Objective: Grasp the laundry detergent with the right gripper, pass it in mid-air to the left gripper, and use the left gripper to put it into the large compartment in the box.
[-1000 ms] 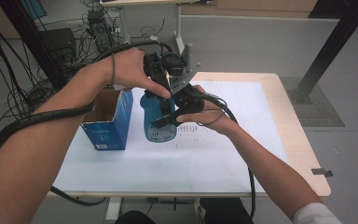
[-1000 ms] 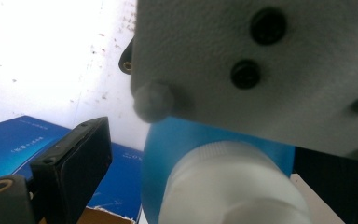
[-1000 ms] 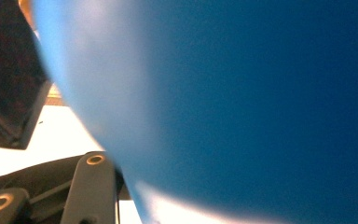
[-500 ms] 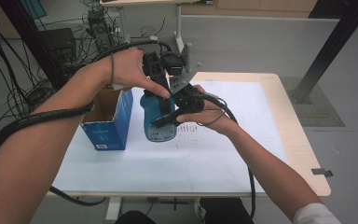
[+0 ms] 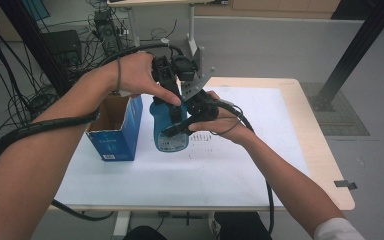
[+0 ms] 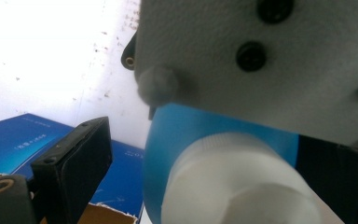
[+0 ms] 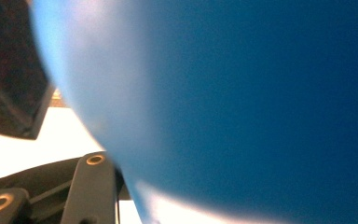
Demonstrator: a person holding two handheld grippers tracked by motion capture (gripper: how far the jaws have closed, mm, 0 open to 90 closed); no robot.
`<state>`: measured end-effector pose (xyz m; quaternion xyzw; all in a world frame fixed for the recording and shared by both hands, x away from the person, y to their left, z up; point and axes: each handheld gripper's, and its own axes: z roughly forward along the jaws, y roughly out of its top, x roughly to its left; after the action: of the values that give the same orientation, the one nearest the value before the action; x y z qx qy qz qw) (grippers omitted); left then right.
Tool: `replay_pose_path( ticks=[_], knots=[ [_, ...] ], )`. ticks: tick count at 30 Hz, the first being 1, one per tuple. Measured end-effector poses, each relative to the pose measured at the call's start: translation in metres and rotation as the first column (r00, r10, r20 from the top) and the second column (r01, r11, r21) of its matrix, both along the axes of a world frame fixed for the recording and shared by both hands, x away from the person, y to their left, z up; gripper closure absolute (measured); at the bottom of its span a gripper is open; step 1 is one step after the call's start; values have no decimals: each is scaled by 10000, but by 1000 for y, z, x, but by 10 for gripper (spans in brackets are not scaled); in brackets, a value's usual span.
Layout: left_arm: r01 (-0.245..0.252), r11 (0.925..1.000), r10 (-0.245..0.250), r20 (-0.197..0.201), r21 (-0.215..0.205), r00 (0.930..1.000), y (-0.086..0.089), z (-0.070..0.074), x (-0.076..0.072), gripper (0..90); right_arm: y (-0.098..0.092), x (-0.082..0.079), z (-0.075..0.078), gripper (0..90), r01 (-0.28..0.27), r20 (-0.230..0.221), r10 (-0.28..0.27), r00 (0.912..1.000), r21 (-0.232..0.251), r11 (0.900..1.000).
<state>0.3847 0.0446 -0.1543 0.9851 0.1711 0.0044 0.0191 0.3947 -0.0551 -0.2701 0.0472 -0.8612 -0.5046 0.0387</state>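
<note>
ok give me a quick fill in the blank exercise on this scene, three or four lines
1. The bottle held between the two grippers is ____ in colour.
2. In the left gripper view, the bottle's cap is ____.
3. The open cardboard box stands on the person's ____ side of the bottle.
4. Box and bottle are over a ____ sheet that covers most of the table.

Missing words: blue; white; left; white

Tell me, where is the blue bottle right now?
In the high view, the blue bottle stands mid-table, just right of the open blue box, under both grippers.
</note>
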Motion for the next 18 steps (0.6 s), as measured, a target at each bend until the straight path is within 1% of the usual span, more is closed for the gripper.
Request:
replay_pose_path(
  ticks=[1, 9, 18],
  knots=[
    [-1, 10000, 1, -23, 73, 10000, 0, 0, 0, 72, 0, 0, 0, 438, 7, -11, -7, 10000, 25, 10000],
    [10, 10000, -10, 19, -8, 10000, 0, 0, 0, 71, 0, 0, 1, 438, -3, -35, 4, 10000, 34, 10000],
    [0, 9999, 0, -29, 109, 10000, -1, -2, 0, 72, -1, -1, 1, 438, 1, -39, -1, 10000, 38, 10000]
  ],
)
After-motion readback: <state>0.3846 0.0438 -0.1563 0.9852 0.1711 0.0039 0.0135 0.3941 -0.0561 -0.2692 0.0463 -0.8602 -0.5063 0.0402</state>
